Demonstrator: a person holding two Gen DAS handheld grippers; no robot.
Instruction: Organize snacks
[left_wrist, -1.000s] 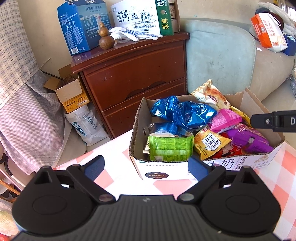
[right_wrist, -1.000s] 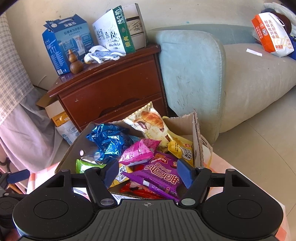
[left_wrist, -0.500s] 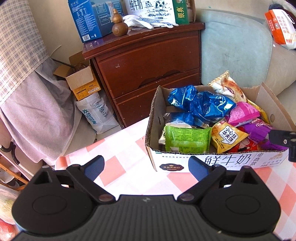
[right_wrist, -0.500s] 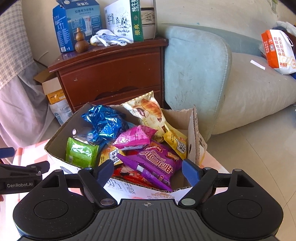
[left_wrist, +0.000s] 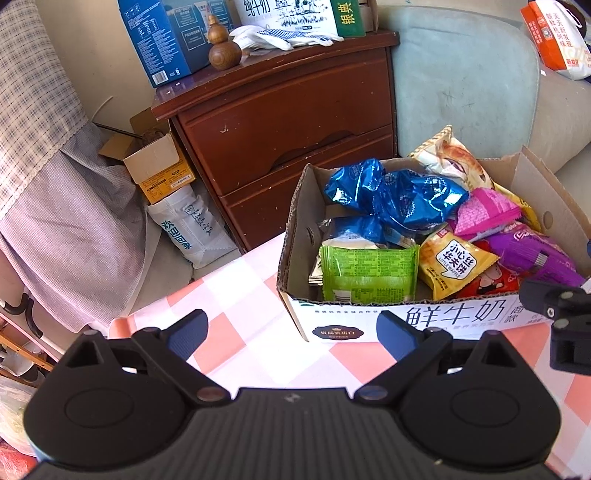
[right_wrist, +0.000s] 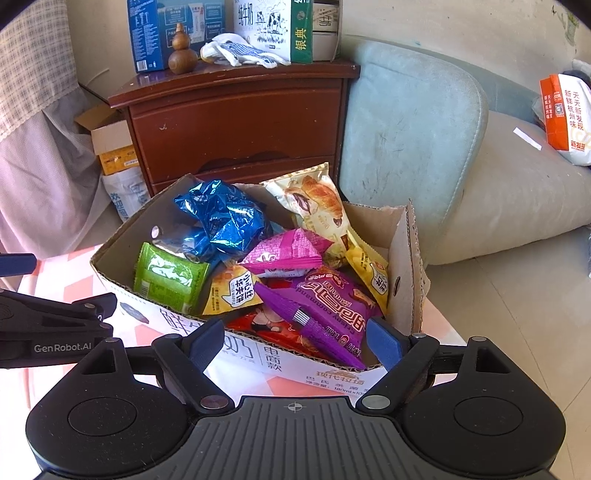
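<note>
Cardboard box (right_wrist: 402, 258) of snacks (right_wrist: 258, 258) sits before you, your right gripper (right_wrist: 295, 345) opening with nothing between its fingers, your left gripper (left_wrist: 291, 330) wide and empty.

Pink-and-white checked table (left_wrist: 236, 295) with open cardboard snack box (left_wrist: 369, 317) on it

red packet (right_wrist: 258, 325): mostly buried | orange bag (left_wrist: 554, 37): cut by edge
</note>
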